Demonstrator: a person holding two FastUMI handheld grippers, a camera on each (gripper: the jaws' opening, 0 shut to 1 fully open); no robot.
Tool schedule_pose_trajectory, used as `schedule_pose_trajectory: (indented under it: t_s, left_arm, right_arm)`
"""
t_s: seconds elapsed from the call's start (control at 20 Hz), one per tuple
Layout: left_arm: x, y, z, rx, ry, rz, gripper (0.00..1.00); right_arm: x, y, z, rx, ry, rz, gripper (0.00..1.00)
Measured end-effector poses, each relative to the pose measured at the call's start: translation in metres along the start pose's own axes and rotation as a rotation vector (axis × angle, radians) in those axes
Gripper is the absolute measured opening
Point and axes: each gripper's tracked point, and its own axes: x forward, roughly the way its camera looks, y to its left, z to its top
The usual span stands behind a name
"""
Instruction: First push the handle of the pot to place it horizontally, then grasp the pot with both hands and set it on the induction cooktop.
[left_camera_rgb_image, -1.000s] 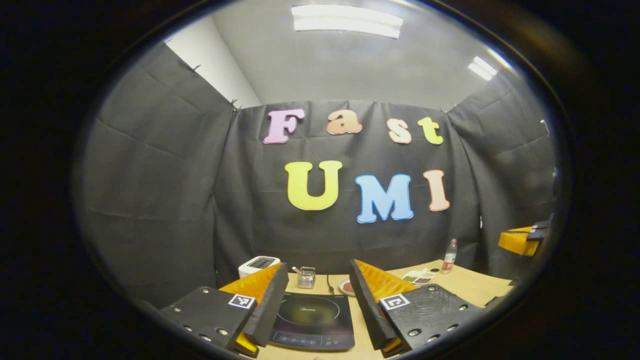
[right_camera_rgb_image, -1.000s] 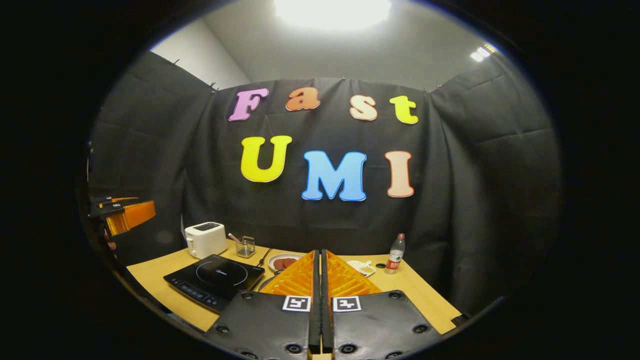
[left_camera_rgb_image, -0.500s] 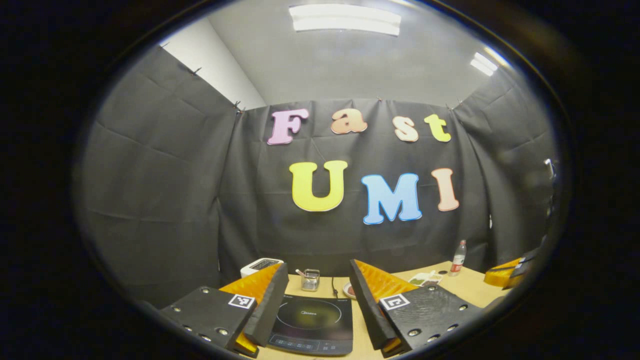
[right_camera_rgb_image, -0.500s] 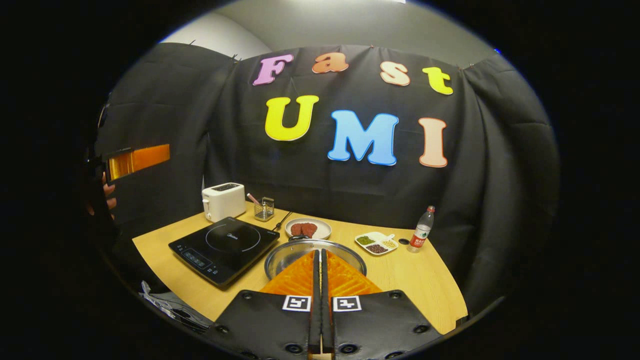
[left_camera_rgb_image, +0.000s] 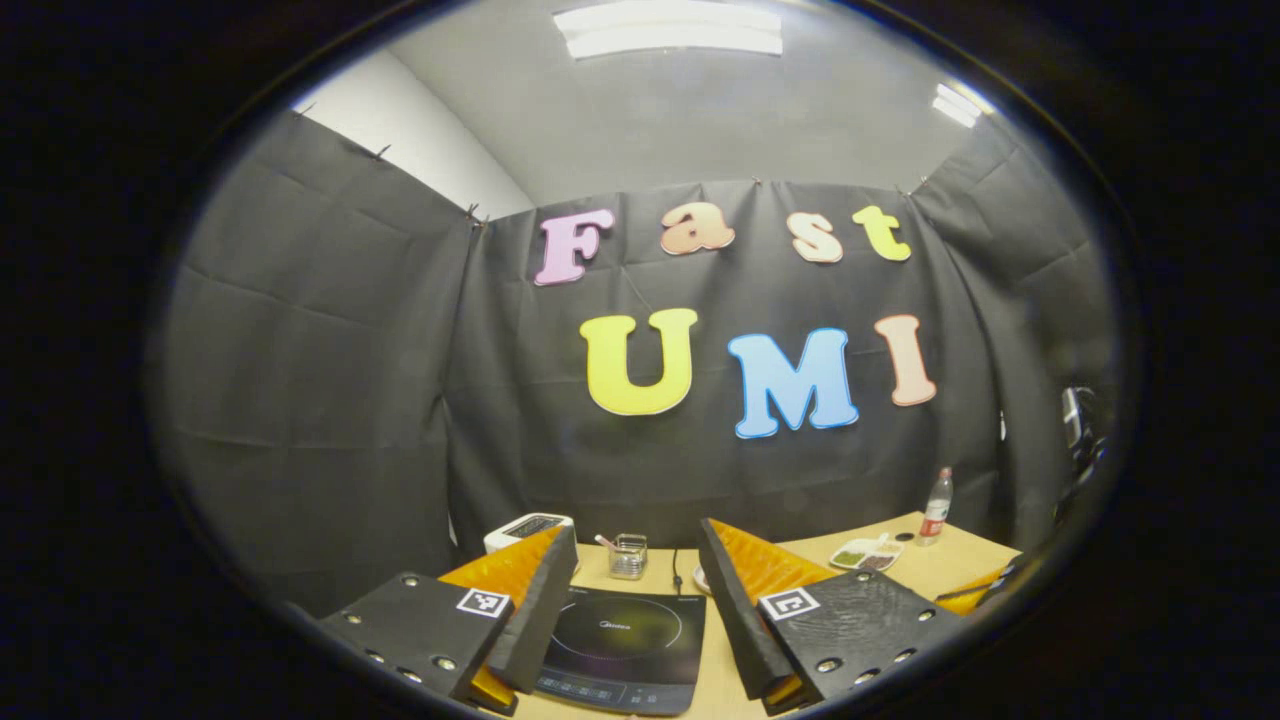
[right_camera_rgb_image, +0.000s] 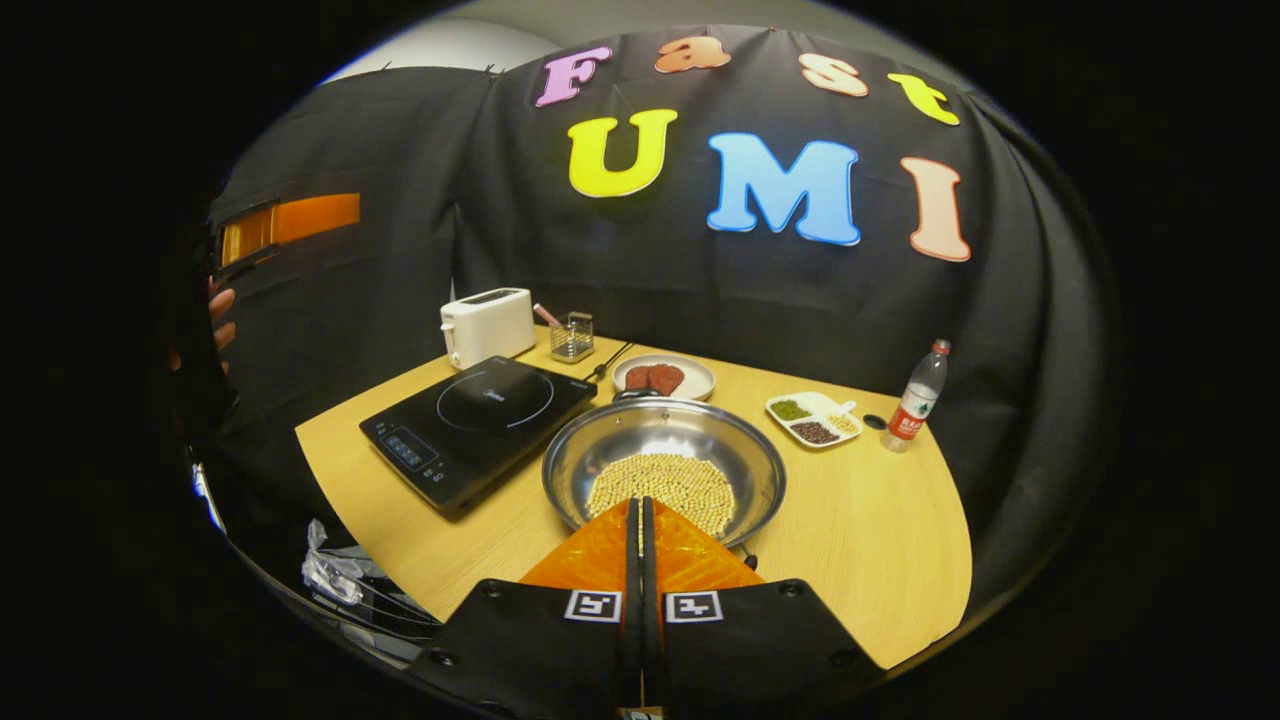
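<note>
Both fingers closed, right tongs dipped toward pot.

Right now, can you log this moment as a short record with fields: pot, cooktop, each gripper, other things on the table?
pot: steel pot on the wooden table, beside the cooktop, not on it; pale beans inside
cooktop: black induction cooktop, nothing on it
right gripper: right gripper shut, empty, just in front of the pot's near rim
left gripper: left gripper open, empty, above the cooktop
other things: white toaster, plate of meat, divided dish, water bottle
</note>
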Motion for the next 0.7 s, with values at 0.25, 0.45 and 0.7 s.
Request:
schedule_pose_trajectory:
  t_s: [0.25, 0.45, 0.7]
  left_arm:
    - [-0.004, -0.001, -0.004, 0.021, 0.012, 0.04, 0.75]
    - [-0.007, -0.001, -0.009, 0.033, 0.029, 0.074, 0.75]
    - [-0.014, 0.004, -0.013, 0.044, 0.043, 0.113, 0.75]
  right_arm:
    - [0.02, 0.006, -0.039, 0.014, 0.125, 0.087, 0.02]
    - [0.033, 0.008, -0.064, -0.013, 0.215, 0.128, 0.02]
    - [0.05, 0.007, -0.09, -0.011, 0.318, 0.153, 0.02]
